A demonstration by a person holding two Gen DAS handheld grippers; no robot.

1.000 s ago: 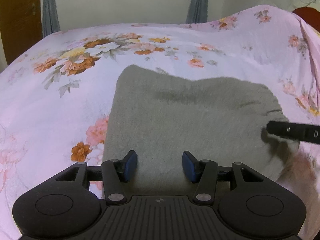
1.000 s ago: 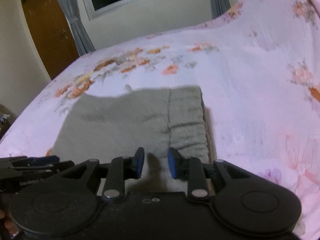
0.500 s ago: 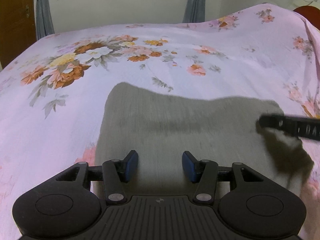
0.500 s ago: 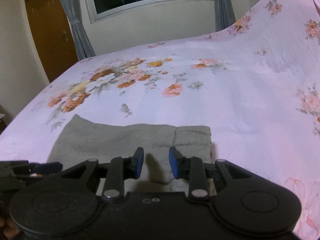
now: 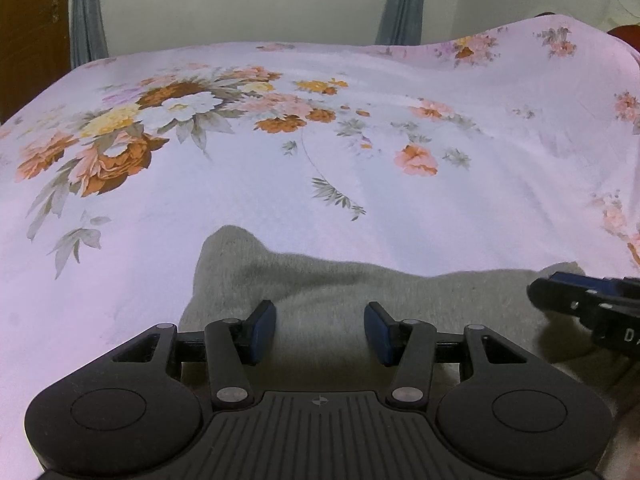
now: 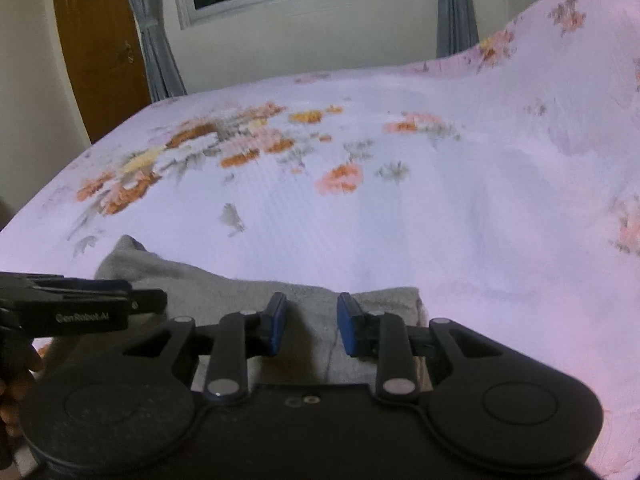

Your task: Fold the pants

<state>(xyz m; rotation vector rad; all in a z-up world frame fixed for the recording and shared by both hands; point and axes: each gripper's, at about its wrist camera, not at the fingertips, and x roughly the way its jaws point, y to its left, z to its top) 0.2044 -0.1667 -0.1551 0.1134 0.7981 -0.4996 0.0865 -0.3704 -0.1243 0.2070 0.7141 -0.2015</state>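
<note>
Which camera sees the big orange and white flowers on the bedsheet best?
The left wrist view: the flower bunch on the bedsheet is sharp and close there. The right wrist view shows the same flower bunch, but blurred and smaller.

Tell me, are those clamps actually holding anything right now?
No. Both the left hand-held gripper and the right hand-held gripper have open jaws over the grey pants, gripping nothing.

We see plain grey soft-knit pants [image 5: 360, 292] on a pale pink bedsheet [image 5: 400, 220] printed with orange, peach and white flowers, black grippers with blue pads [image 5: 262, 330], grey curtains [image 6: 154, 52].
</note>
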